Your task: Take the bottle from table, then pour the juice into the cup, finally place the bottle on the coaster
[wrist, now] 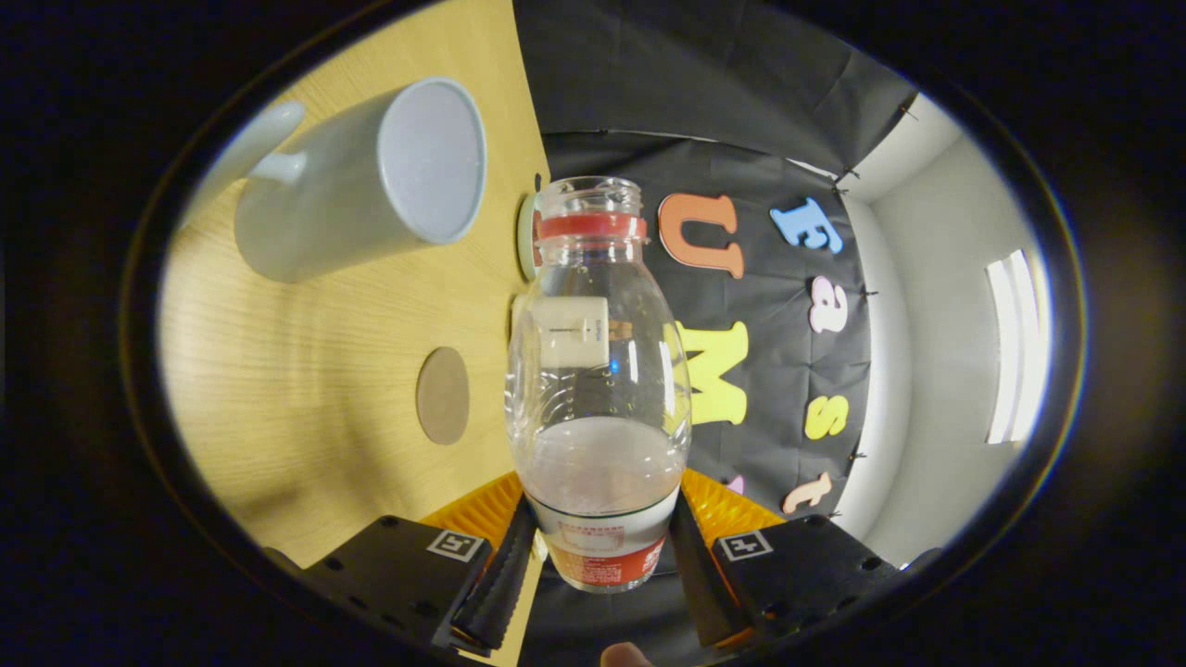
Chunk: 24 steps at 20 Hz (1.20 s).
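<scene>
Bottle (598, 371) of clear plastic sits clamped in the gripper (598, 556), both fingers pressing on its lower body from either side. It is uncapped, with a red ring below the open neck, and a pale cloudy juice fills its lower part. A band around its base, white above and red below, carries print too small and blurred to read. A small white square tag shows on its upper body; the mark on that cannot be read either. Square black-and-white markers sit on the gripper's two finger mounts.

Beyond the fingers and to one side of the bottle lies the wooden table (306, 371). A white cup (371, 176) with a handle stands on it, apart from the bottle's neck. A round brown coaster (443, 396) lies on the table just beside the bottle's body.
</scene>
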Tool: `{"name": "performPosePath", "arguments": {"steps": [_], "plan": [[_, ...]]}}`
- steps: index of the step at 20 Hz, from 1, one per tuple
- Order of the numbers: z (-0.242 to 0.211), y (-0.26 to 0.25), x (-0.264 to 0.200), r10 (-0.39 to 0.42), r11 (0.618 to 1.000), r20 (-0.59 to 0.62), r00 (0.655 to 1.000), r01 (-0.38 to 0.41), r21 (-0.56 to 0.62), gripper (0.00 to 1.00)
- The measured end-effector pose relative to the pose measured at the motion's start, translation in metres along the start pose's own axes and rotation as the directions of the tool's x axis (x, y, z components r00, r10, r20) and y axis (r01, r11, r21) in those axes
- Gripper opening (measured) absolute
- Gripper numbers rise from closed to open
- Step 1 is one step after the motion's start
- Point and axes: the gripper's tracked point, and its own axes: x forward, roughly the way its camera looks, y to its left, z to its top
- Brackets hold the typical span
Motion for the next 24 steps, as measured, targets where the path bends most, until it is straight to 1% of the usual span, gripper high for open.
{"name": "performPosePath", "arguments": {"steps": [2,8,17,24], "plan": [[-0.002,0.000,0.000,0.004,1.000,-0.007,1.000,-0.004,-0.009,0.77],[0.000,-0.011,0.001,-0.017,0.996,0.010,1.000,0.018,-0.090,0.77],[0.002,-0.018,0.002,-0.014,0.989,0.015,1.000,0.016,-0.144,0.77],[0.001,-0.024,0.005,-0.019,0.986,0.023,1.000,0.023,-0.165,0.77]]}}
